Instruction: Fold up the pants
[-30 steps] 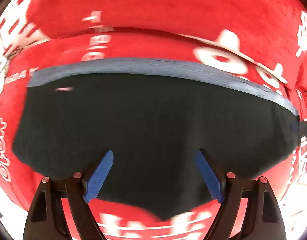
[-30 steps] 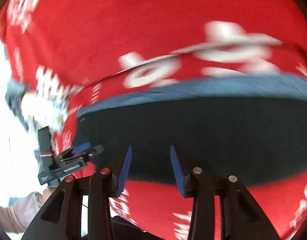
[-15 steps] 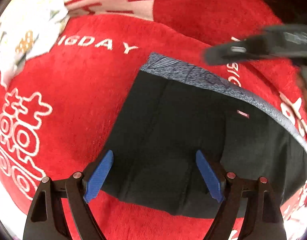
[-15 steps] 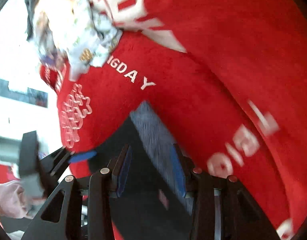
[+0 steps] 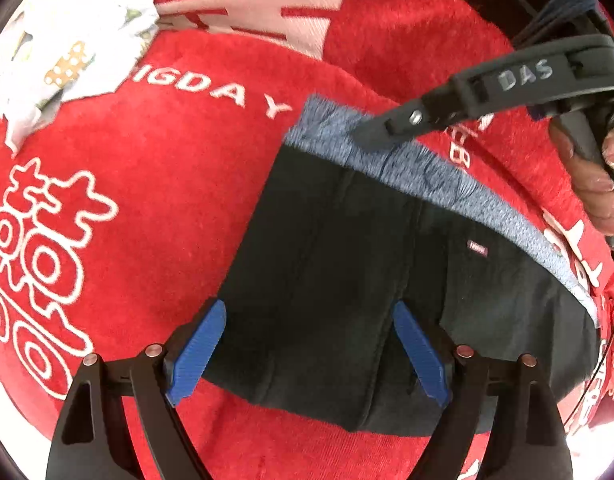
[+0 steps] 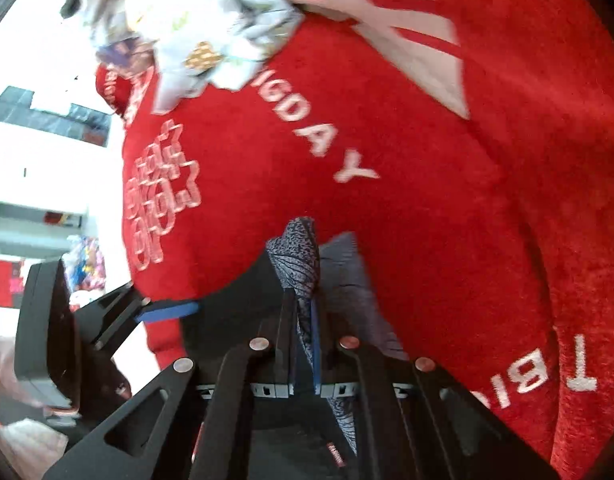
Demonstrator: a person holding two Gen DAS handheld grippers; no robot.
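Black pants (image 5: 327, 280) with a grey waistband (image 5: 419, 168) lie flat on a red blanket (image 5: 147, 208). My left gripper (image 5: 307, 352) hovers over the pants near their lower edge. Its jaws are opening, the black cloth lies under the gap, and the blue pads do not press it. My right gripper (image 6: 305, 312) is shut on the waistband (image 6: 299, 256) at its corner, with grey cloth bunched up between the pads. In the left wrist view the right gripper (image 5: 363, 136) reaches in from the upper right, held by a hand (image 5: 591, 184).
A crumpled white patterned cloth (image 5: 67, 48) lies at the blanket's far left corner. A white cloth with red stripes (image 5: 247, 0) lies beside it. One blue pad of the left gripper (image 6: 167, 310) shows at the left of the right wrist view. The blanket's edge (image 6: 147, 320) is there too.
Both grippers swung from the middle of the pants to the waistband's corner. The right gripper's jaws went from apart to shut on the grey waistband. The left gripper stayed apart.
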